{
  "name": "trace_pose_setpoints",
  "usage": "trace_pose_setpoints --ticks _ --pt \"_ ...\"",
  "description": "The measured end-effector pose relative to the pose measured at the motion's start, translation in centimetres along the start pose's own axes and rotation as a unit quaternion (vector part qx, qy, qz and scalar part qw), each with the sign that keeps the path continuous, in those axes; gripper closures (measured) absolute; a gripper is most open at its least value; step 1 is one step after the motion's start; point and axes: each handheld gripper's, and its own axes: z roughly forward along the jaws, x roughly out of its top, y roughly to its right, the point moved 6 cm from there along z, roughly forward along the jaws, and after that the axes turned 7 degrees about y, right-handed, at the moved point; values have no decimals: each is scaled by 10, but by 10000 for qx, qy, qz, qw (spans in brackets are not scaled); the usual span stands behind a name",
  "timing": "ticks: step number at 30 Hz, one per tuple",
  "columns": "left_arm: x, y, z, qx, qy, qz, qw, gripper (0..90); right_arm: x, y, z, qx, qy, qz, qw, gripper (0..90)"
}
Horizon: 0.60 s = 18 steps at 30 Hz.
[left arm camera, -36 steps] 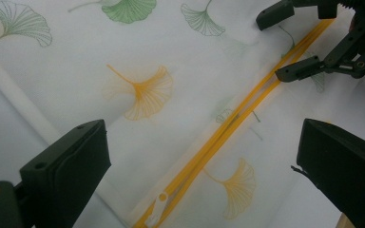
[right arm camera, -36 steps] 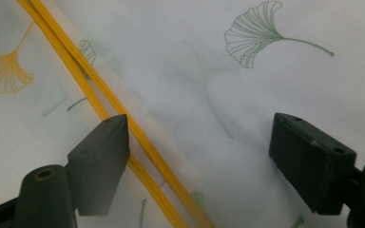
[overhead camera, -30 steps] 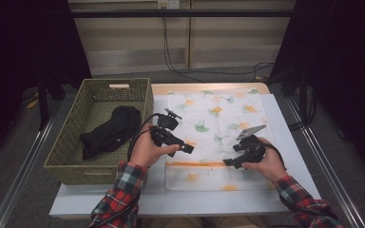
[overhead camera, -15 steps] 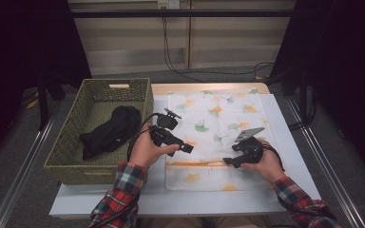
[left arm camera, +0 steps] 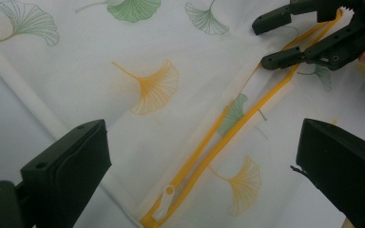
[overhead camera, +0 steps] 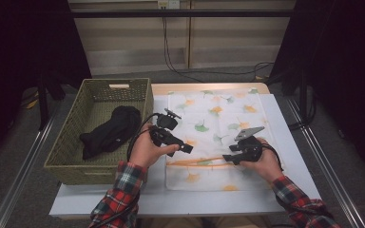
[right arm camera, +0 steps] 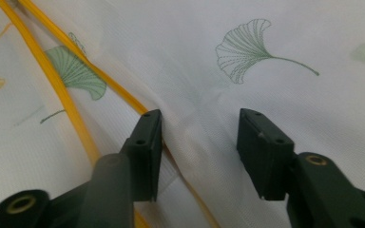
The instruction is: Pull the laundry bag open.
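A white mesh bag (overhead camera: 218,123) printed with ginkgo leaves lies flat on the table, and an orange zipper (overhead camera: 197,162) runs across its near part. My left gripper (overhead camera: 186,148) hovers wide open over the zipper's left end, with the white zipper pull (left arm camera: 164,209) below its jaws. My right gripper (overhead camera: 228,158) rests on the bag at the zipper (right arm camera: 62,90). Its jaws have just been closing and stand partly open (right arm camera: 200,116), with bag fabric between them and one jaw beside the orange tape. The left gripper view also shows the right gripper (left arm camera: 262,42) at the zipper's far end.
A green woven basket (overhead camera: 71,142) stands at the table's left with a black garment (overhead camera: 109,130) inside. The white table top (overhead camera: 285,142) extends around the bag. Cables lie on the floor behind the table.
The right gripper's jaws stand narrower than before. Both hands have stayed where they were.
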Motion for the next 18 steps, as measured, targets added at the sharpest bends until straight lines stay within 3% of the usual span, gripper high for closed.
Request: trace_pose_setpoints --ticks 3,18 --pt "0 -1 -1 38 -30 8 10000 35 1 1 1 2 24 -58 10000 585" --pt "-1 -1 -1 26 15 7 10000 35 2 3 1 88 82 179 9998 826"
